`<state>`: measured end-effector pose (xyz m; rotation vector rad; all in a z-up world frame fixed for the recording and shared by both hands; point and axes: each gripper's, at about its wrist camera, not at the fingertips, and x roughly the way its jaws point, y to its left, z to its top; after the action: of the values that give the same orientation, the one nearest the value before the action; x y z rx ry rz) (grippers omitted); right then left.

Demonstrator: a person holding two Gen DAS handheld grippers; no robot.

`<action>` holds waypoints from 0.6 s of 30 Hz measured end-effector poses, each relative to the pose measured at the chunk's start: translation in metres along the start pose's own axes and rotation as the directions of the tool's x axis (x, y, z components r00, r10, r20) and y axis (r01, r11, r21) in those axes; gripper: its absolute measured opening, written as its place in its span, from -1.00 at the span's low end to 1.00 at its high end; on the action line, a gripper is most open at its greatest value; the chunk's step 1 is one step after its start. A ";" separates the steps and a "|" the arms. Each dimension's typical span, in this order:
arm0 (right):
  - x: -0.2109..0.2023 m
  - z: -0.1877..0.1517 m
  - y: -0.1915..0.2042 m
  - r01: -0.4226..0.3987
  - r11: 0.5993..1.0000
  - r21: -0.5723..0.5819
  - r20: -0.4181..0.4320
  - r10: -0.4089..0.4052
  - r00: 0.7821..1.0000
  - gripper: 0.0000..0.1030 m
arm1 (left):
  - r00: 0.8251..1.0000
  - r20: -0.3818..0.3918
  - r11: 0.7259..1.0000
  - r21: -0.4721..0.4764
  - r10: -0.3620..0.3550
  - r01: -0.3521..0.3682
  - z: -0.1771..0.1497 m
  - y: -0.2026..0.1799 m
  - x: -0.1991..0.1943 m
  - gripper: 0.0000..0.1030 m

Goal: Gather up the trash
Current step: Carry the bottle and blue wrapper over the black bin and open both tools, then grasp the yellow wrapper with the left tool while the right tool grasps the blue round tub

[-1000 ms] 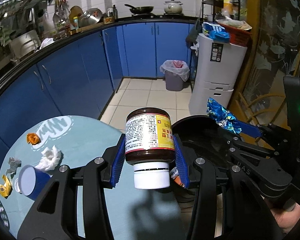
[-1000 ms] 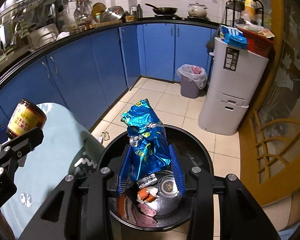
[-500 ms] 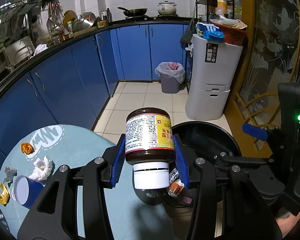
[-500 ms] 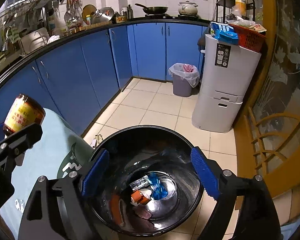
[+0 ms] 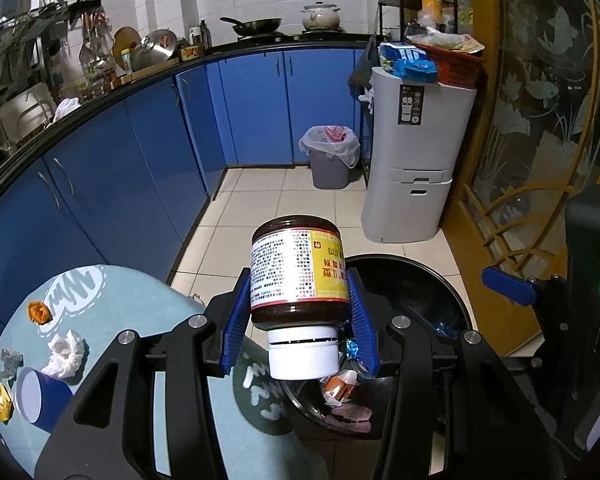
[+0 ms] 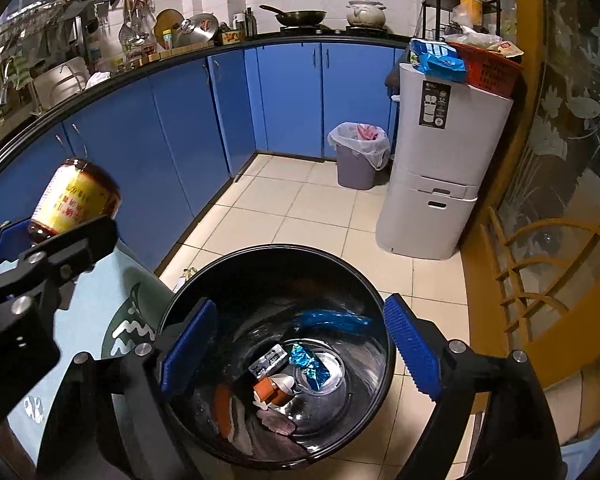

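Item: left gripper (image 5: pixel 300 320). My blue pads clamp the brown jar (image 5: pixel 299 270) across its labelled belly. The jar hangs upside down, white cap (image 5: pixel 303 354) toward me. I judge the grip on the widest part keeps the smooth wall from slipping. It sits just over the near rim of the black bin (image 6: pixel 278 254), still partly above the table edge.

Item: right gripper (image 6: pixel 296 344). My jaws stand wide with nothing between them, directly above the bin's mouth. The blue foil wrapper (image 6: pixel 310 364) lies at the bottom, so this hand's load appears delivered.

Item: black bin, on the tiled floor, tight against the table (image 5: pixel 112 292). Contents: blue foil wrapper, an orange-and-white carton (image 6: pixel 270 390), a small grey pack (image 6: pixel 269 361), pinkish scraps (image 6: pixel 278 424). Placing it at the table's edge makes for a short carry, I judge.

Item: table, pale blue cloth. Trash left on it, well apart from the bin: crumpled white tissue (image 5: pixel 66 354), blue paper cup (image 5: pixel 40 398) lying on its side, orange scrap (image 5: pixel 38 312), grey crumple (image 5: pixel 10 360), yellow wrapper (image 5: pixel 0 402).

Step in hand: jar to bin. My judgement: the jar needs to clear the rim fully before I part the pads; it is heavy and may be glass, so a drop onto the metal base could crack it.

Progress: roughly midway, several pieces still to fetch.
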<state>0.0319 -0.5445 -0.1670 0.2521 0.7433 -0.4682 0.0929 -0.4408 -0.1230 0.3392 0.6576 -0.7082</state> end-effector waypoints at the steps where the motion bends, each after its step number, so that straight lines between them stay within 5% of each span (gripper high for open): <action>1: 0.000 0.000 -0.001 0.001 1.000 0.003 0.000 -0.001 1.000 0.62 | 1.000 0.000 1.000 0.003 -0.001 0.001 0.001 -0.002 0.001 -0.08; 6: -0.002 0.000 -0.007 0.012 1.000 0.013 0.000 -0.012 1.000 0.62 | 1.000 0.005 1.000 0.003 -0.003 0.003 0.009 -0.007 0.009 -0.05; 11: -0.003 -0.002 -0.011 0.020 1.000 0.021 -0.002 -0.020 1.000 0.62 | 1.000 0.020 1.000 -0.013 0.003 -0.002 0.015 -0.006 0.012 0.59; 18: -0.003 -0.001 -0.008 0.012 1.000 0.021 -0.002 -0.012 1.000 0.62 | 1.000 0.021 1.000 -0.019 0.023 -0.023 0.011 0.000 0.009 0.62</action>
<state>0.0253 -0.5496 -0.1661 0.2683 0.7427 -0.4873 0.1027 -0.4512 -0.1205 0.3214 0.6391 -0.6823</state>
